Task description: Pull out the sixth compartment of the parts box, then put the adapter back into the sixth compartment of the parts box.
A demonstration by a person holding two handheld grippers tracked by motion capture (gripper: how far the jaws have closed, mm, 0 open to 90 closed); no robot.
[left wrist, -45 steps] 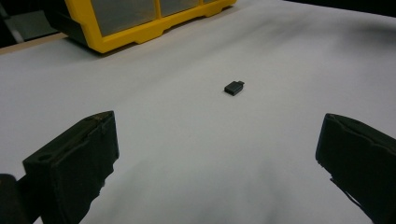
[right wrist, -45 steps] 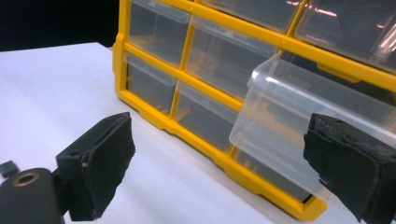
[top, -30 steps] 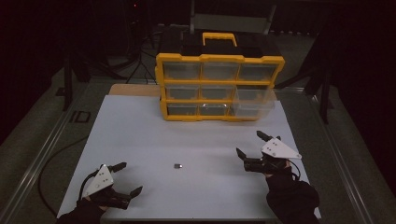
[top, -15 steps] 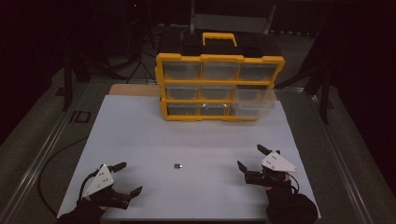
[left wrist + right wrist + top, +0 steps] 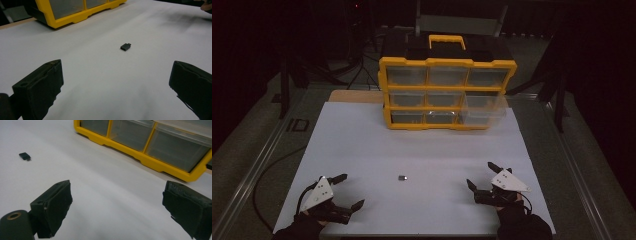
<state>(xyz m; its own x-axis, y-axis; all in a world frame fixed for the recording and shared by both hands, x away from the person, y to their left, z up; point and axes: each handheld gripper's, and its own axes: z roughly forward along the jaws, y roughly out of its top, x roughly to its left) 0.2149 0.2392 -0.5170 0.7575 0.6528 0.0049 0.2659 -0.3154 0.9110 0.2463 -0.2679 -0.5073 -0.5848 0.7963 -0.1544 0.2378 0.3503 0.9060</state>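
The counter [image 5: 362, 150] fills the middle of the high view, a pale sheet running from below the frame's centre top down to the bottom edge. At the upper centre of that view stands the yellow organizer [image 5: 447, 92], three rows of clear drawers with a yellow handle on a black top; the right-hand lower drawers look pulled out a little toward the viewer. Its yellow base runs across the top left of the left claw view and across the upper right of the right claw view.

The right claw [image 5: 488, 175] sits at the lower right of the high view, held by a gloved hand [image 5: 517, 222], jaws wide apart with nothing between them. In its own view the two black jaws rise at lower left and lower right over bare counter.

The left claw [image 5: 349, 191] lies at the lower left of the high view, likewise spread and empty.

The adapter [image 5: 402, 177], a small dark block, lies flat on the counter at lower centre of the high view, between the two claws and well apart from both. It shows just above centre in the left claw view [image 5: 125, 46] and at the upper left of the right claw view [image 5: 25, 156].
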